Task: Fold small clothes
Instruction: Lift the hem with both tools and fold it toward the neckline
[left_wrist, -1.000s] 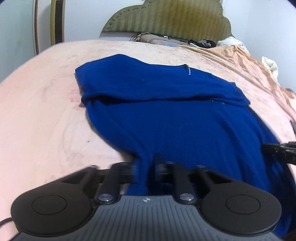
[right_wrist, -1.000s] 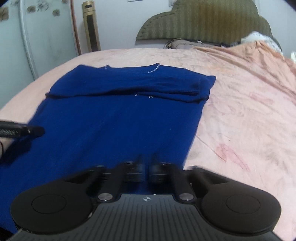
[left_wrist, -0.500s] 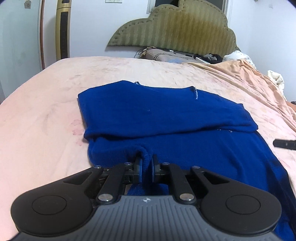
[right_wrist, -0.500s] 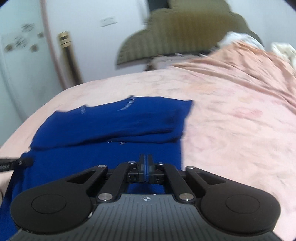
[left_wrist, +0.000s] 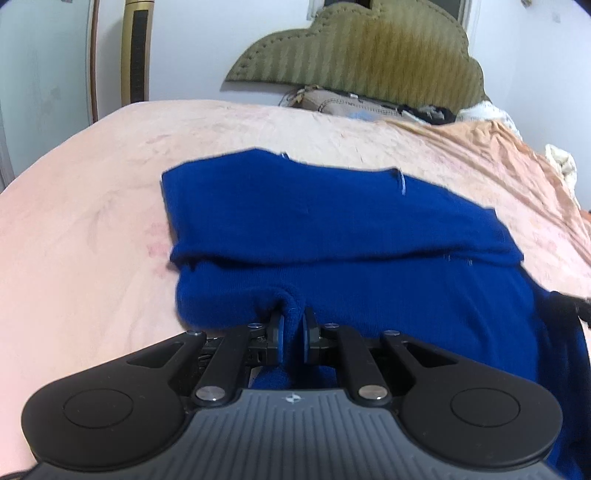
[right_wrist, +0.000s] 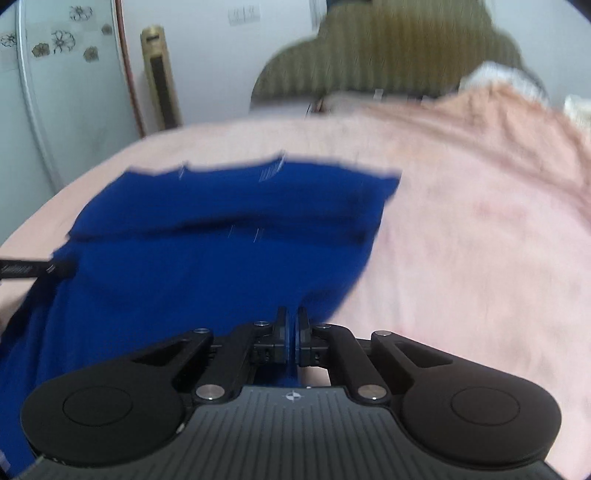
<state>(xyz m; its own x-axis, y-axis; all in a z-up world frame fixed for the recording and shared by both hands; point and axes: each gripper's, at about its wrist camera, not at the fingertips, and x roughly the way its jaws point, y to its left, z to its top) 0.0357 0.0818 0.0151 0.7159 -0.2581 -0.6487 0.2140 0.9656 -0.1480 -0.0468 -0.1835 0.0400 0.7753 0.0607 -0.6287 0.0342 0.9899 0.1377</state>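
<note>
Pink bedspread (left_wrist: 92, 221) bears blue garment (left_wrist: 332, 221), pinched in both jaws.

Both grippers, left gripper (left_wrist: 293, 334) and right gripper (right_wrist: 293, 332), clamped (tilted downward)

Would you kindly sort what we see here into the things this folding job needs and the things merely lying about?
Belongs to the job:
- blue garment
- left gripper, pinching its near hem
- right gripper, pinching the hem too

Just lying about:
- pink bedspread
- green headboard
- clutter at the headboard
- gold tower fan
</note>
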